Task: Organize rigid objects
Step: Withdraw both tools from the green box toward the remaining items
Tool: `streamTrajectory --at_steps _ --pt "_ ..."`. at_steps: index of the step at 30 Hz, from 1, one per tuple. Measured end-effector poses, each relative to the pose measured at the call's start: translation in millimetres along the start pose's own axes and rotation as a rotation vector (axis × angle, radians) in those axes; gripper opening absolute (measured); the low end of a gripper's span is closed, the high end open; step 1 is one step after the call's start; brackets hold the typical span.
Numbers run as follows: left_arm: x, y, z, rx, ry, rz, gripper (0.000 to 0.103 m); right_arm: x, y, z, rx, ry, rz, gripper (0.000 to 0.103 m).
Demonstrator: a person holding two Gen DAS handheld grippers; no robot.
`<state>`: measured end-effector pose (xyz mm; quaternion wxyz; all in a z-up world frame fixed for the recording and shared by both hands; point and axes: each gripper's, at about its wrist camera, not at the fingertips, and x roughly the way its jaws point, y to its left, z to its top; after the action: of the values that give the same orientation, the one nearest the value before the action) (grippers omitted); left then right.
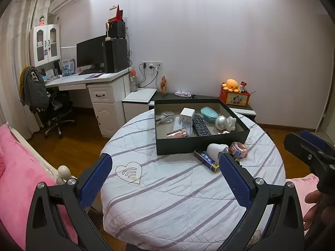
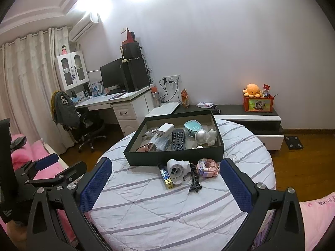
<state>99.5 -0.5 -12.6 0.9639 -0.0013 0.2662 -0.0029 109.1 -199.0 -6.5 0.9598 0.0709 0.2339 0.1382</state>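
A box (image 2: 173,156) sits on the round table (image 2: 167,209), holding a remote (image 2: 178,139); before it lie a battery (image 2: 166,175), a plug (image 2: 177,170) and a clip (image 2: 194,182).

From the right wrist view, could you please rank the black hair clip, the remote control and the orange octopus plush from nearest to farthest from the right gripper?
From the right gripper:
1. Black hair clip, on the striped cover, outside the box.
2. Remote control, inside the dark box.
3. Orange octopus plush, on the red box by the far wall.
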Motion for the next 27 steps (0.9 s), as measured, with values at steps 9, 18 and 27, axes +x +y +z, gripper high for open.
streamTrajectory --at_steps 9,18,27 --pt "8.3 -4.3 -3.0 0.002 0.029 0.0 0.103 7.6 -3.4 -3.4 0.011 0.025 -0.016 0.103" --pt "50.3 -19.2 -6.8 0.017 0.11 -0.019 0.103 53.4 -33.0 -10.4 0.06 0.146 -0.094 0.103" --pt "123.1 -41.8 -10.5 0.008 0.224 -0.061 0.103 122.2 -78.2 -22.0 0.111 0.318 -0.177 0.103"
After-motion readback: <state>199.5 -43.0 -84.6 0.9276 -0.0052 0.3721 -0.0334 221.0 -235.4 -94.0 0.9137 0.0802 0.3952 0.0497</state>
